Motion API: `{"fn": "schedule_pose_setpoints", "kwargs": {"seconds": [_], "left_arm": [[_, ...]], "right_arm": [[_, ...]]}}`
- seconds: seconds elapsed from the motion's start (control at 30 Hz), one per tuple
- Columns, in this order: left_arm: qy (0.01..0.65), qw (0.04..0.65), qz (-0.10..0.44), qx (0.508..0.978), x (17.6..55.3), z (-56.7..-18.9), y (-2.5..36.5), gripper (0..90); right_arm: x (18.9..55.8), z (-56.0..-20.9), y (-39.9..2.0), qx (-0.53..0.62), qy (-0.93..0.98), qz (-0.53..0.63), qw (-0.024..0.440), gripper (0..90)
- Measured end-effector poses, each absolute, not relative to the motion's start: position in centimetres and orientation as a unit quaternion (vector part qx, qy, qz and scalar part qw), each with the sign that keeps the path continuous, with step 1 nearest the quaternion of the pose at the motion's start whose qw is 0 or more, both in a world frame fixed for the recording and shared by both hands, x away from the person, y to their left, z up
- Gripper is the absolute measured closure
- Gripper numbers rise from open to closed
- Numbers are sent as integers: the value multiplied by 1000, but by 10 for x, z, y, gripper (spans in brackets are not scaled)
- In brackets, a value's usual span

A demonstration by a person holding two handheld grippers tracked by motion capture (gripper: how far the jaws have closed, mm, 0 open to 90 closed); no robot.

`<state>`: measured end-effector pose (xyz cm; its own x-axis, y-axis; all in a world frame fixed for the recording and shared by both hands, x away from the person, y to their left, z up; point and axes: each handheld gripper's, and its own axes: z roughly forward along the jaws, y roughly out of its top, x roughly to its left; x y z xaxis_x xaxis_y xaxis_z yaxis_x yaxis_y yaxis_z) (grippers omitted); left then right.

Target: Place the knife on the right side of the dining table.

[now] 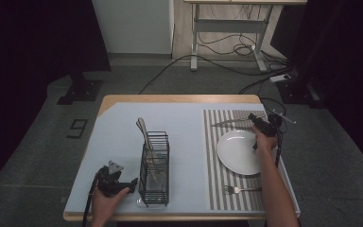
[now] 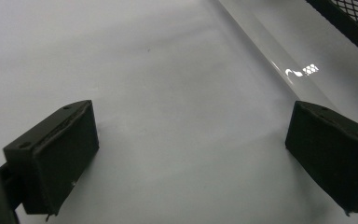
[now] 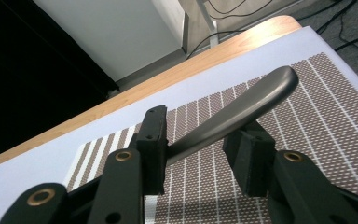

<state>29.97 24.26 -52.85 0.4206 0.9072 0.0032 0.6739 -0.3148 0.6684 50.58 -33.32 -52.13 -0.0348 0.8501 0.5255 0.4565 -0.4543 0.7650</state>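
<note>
- The right gripper (image 1: 260, 124) was held over the far part of the striped placemat (image 1: 227, 189), near the table's far right corner, just beyond the white plate (image 1: 238, 152).
- A knife (image 1: 229, 123) lay along the placemat's far edge, beyond the plate, its blade pointing toward the middle of the table.
- In the right gripper view the knife's metal handle (image 3: 242, 112) ran between the two black jaws; it leaned against the left pad, while a gap showed beside the right one, so the right gripper (image 3: 200, 154) stood partly spread and was not pinching it.
- The left gripper (image 1: 123, 184) rested near the table's near left corner, just beside the black wire caddy (image 1: 154, 189); its jaws were spread wide over the bare white table cover (image 2: 168, 93), with nothing between them.
- The caddy stood near the near edge, left of the placemat, with utensils (image 1: 144, 132) upright in it.
- A fork (image 1: 238, 189) lay on the placemat near the near edge, on the near side of the plate, tines toward the caddy.
</note>
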Motion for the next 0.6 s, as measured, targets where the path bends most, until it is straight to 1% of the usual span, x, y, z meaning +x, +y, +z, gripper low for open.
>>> {"fn": "schedule_pose_setpoints", "kwargs": {"seconds": [0.6], "left_arm": [[502, 301, 194, 787, 300, -528, 243, 19]], "right_arm": [[508, -529, -337, 685, 480, 519, 177, 577]]}}
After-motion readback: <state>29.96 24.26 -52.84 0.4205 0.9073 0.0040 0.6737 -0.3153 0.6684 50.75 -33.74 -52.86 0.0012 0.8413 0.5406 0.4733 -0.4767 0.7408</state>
